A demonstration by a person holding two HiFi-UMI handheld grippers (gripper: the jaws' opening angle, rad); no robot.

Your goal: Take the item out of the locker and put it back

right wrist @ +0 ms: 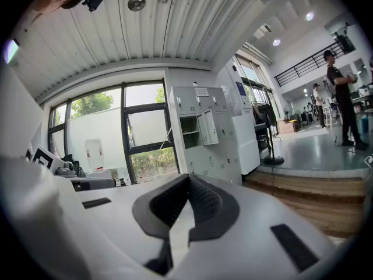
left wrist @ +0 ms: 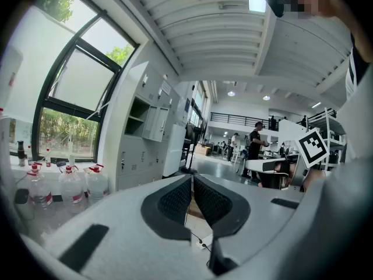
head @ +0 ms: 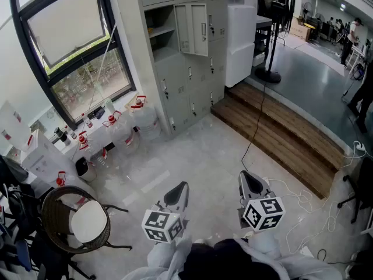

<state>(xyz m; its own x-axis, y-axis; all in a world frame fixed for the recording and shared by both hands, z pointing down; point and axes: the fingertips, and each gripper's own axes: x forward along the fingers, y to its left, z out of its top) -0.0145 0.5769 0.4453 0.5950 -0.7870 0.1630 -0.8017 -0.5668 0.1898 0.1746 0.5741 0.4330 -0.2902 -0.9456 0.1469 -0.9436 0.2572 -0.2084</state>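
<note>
A bank of grey lockers [head: 180, 57] stands against the far wall, a few steps away. One upper compartment [head: 160, 31] is open, with its door [head: 199, 29] swung to the right. I cannot make out any item inside it. My left gripper [head: 182, 187] and right gripper [head: 247, 177] are held low in front of me over the floor, both shut with nothing between the jaws. In the left gripper view the gripper [left wrist: 192, 179] points toward the lockers [left wrist: 145, 124]. The right gripper [right wrist: 187, 179] also faces the open compartment [right wrist: 191, 132].
Several water bottles with red caps [head: 125, 127] stand under the window [head: 87, 69] left of the lockers. A wicker chair [head: 76, 220] is at lower left. A wooden step [head: 280, 133] and loose cables [head: 303, 203] lie to the right. People stand far off [head: 352, 37].
</note>
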